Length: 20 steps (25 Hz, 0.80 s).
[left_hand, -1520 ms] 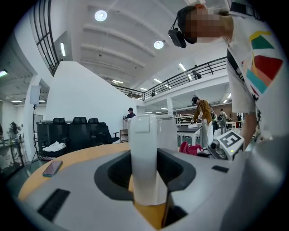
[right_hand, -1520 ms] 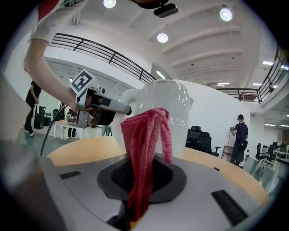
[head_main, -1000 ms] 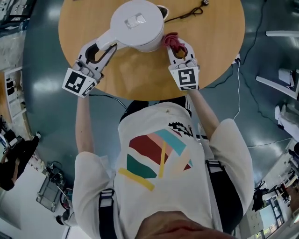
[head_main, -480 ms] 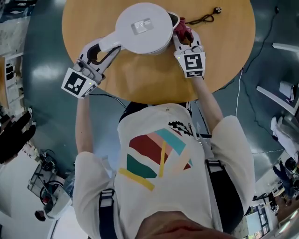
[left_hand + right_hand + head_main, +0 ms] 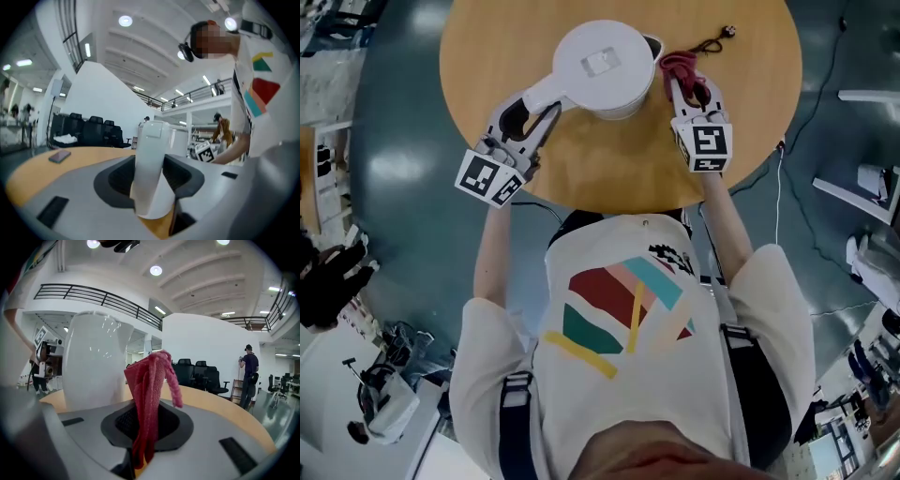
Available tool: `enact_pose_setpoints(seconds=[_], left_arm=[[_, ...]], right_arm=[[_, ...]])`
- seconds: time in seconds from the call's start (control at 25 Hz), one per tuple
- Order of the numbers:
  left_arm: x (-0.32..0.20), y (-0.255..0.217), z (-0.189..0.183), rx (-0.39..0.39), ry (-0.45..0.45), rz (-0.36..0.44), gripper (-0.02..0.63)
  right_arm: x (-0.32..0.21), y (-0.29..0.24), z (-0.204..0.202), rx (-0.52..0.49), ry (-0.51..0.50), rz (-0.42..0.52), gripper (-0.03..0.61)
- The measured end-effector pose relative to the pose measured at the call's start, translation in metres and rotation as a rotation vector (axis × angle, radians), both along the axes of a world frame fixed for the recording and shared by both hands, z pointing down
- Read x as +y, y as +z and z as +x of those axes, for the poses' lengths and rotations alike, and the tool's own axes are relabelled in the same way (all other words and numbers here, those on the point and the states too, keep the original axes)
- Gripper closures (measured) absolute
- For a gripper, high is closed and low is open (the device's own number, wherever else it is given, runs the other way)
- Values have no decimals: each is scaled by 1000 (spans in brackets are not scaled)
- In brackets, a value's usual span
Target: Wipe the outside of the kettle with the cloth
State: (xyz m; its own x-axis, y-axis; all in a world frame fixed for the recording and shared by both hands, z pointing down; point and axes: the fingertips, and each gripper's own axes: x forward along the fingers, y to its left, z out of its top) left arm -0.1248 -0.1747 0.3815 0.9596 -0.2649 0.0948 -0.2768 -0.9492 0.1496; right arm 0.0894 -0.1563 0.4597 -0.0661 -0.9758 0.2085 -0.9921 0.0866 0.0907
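Observation:
A white kettle [image 5: 605,66] stands on the round wooden table [image 5: 619,164], its handle [image 5: 540,94] pointing toward me at the left. My left gripper [image 5: 525,124] has the handle [image 5: 150,168] between its jaws; the pads press on it while the jaws are opening slightly. Just right of the kettle's spout, my right gripper [image 5: 686,92] is shut on a red cloth [image 5: 678,66]. In the right gripper view the cloth [image 5: 150,394] stands up bunched from the jaws, close beside the kettle wall [image 5: 93,362]; I cannot tell whether it touches the wall.
A black cord with a plug [image 5: 712,42] lies on the table beyond the cloth. A dark phone [image 5: 59,156] lies on the table's far side. Another cable [image 5: 780,187] trails over the floor at the right. People and office chairs are far off.
My right gripper has carried the cloth away from me along the kettle's right side, up to the spout. The left gripper kept its hold on the handle and rolled a little.

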Motion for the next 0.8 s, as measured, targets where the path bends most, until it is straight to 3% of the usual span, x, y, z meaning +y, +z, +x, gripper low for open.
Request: enact_pose_setpoints(seconds=[0.08, 0.12, 0.16, 0.24, 0.4, 0.56, 0.68, 0.76, 0.8], left_arm=[[2, -2, -3, 61, 46, -117, 381], [2, -5, -4, 60, 70, -125, 377], [3, -9, -7, 43, 83, -88, 376], [-1, -25, -17, 26, 63, 37, 316], [-4, -73, -46, 123, -82, 198, 302], [12, -114, -83, 293, -261, 159, 308], [37, -119, -86, 326, -317, 115, 427], [61, -116, -79, 287, -328, 119, 550], [73, -114, -75, 263, -329, 127, 569]], right_arm=[[15, -14, 2, -7, 19, 11, 540], [22, -22, 2, -4, 29, 18, 540], [28, -31, 0, 4, 37, 25, 540], [38, -48, -7, 25, 53, 43, 540], [57, -81, -27, 18, 97, 103, 540], [79, -112, -62, -87, 146, 170, 540], [95, -137, -84, -219, 157, 246, 540], [105, -151, -97, -282, 161, 279, 540], [110, -157, -103, -300, 159, 289, 540]])
